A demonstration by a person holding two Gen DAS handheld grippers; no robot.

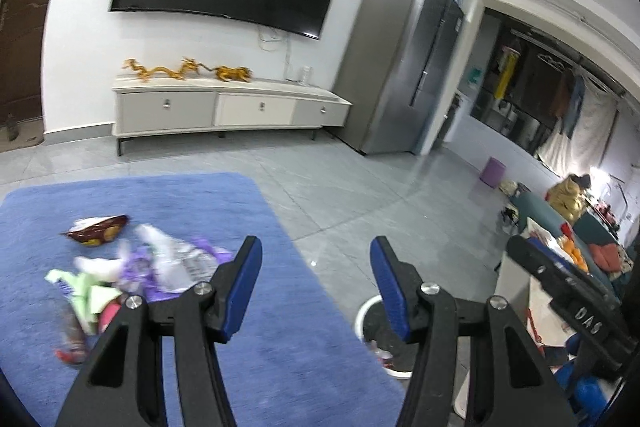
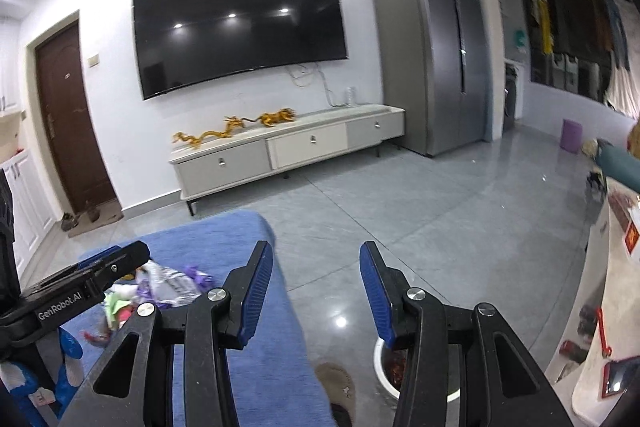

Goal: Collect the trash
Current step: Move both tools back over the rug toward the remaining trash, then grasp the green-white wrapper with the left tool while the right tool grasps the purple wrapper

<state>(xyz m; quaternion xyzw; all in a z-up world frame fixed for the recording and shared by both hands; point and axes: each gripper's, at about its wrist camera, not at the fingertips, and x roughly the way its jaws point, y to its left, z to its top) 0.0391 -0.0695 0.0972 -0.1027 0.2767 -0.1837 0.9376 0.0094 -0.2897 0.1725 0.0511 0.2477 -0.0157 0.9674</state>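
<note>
A heap of trash (image 1: 132, 275) lies on the blue rug (image 1: 168, 203): a dark red snack bag (image 1: 98, 229), clear and purple wrappers, green paper. My left gripper (image 1: 316, 287) hovers open and empty above the rug's right part, the heap to its lower left. A white trash bin (image 1: 370, 311) with rubbish inside stands on the tiles off the rug's right edge, partly hidden by the right finger. In the right wrist view my right gripper (image 2: 316, 293) is open and empty above the rug's edge; the bin (image 2: 380, 355) sits below its right finger and the trash heap (image 2: 168, 285) lies left.
Grey tiled floor (image 1: 360, 187) stretches to a TV cabinet (image 1: 224, 111) under a wall TV and a tall fridge (image 1: 404, 67). A purple stool (image 1: 492, 171) stands at the right. A cluttered white table (image 2: 608, 307) is at the right edge. A slippered foot (image 2: 338, 383) rests by the rug.
</note>
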